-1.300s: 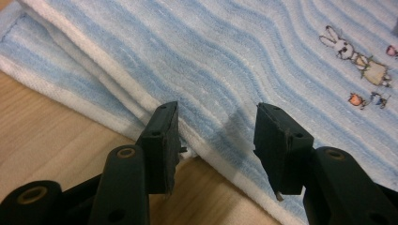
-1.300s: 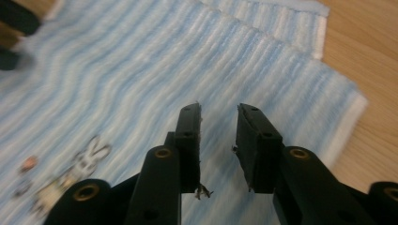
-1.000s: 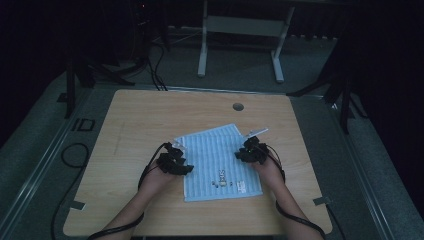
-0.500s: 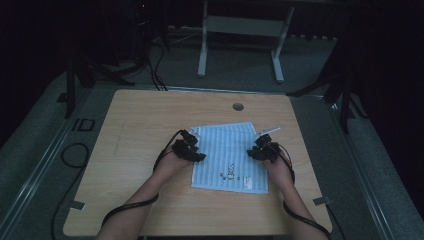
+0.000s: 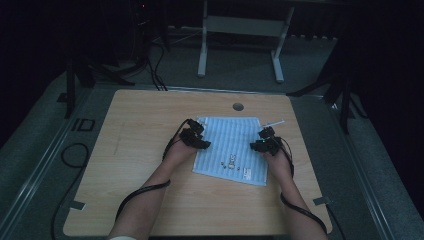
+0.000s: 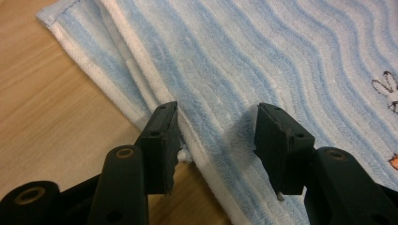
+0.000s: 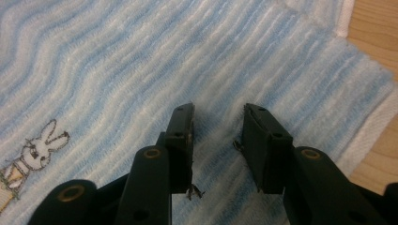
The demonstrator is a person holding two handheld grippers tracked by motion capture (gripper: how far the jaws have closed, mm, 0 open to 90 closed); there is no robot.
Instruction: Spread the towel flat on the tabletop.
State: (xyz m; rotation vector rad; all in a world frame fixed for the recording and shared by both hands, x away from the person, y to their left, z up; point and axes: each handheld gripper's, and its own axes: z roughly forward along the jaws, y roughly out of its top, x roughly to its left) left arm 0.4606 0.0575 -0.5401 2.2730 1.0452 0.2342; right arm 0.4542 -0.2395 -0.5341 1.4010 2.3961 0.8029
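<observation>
The blue-striped towel (image 5: 231,150) lies flat on the wooden counter (image 5: 140,130), with the left gripper (image 5: 197,141) and right gripper (image 5: 266,142) poised over its opposite side edges, jaws parted and holding nothing, seemingly placed to pinch both sides together.

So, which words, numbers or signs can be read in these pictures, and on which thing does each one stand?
"ID": on the grey floor left of the table.
Towel: no words, only small embroidered rabbit figures.
</observation>
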